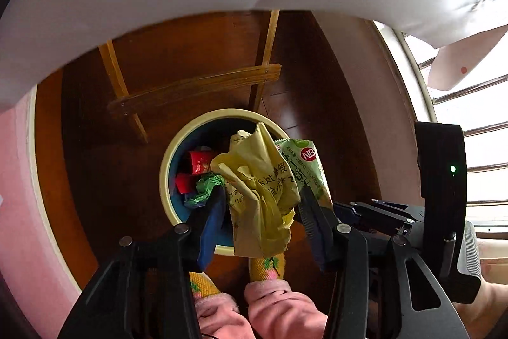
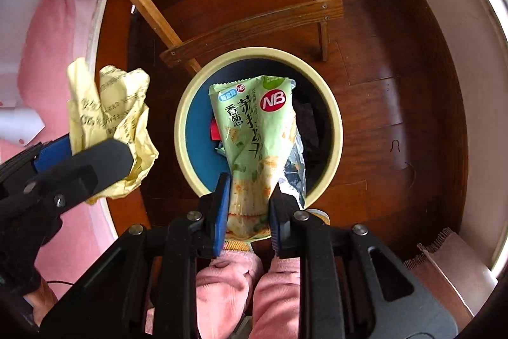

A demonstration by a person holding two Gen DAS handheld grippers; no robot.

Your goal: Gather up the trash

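Hovering both loads above the bin [image 2: 187,104] on the floor. Right tongs [image 2: 249,205] clamped on the green snack bag [image 2: 254,129], long axis pointing straight into the opening, so it's nearer. Left tongs [image 1: 260,208] clenched on crumpled yellow paper [image 1: 260,180], hanging near the rim's left side.

The supporting surface is a dark brown wooden plank floor [image 2: 397,30]. Standing directly on it:

1. A round bin [image 2: 187,116] with a cream rim and a blue inner wall. It holds red, green and dark wrappers [image 1: 203,177].
2. A light wooden frame [image 2: 254,27], with legs reaching the floor just behind the bin and a crossbar above it.
3. A brown mat with a frayed edge [image 2: 444,262], at the right, well apart from the bin.

A pink fabric-covered surface [image 2: 47,53] borders the floor at the left.
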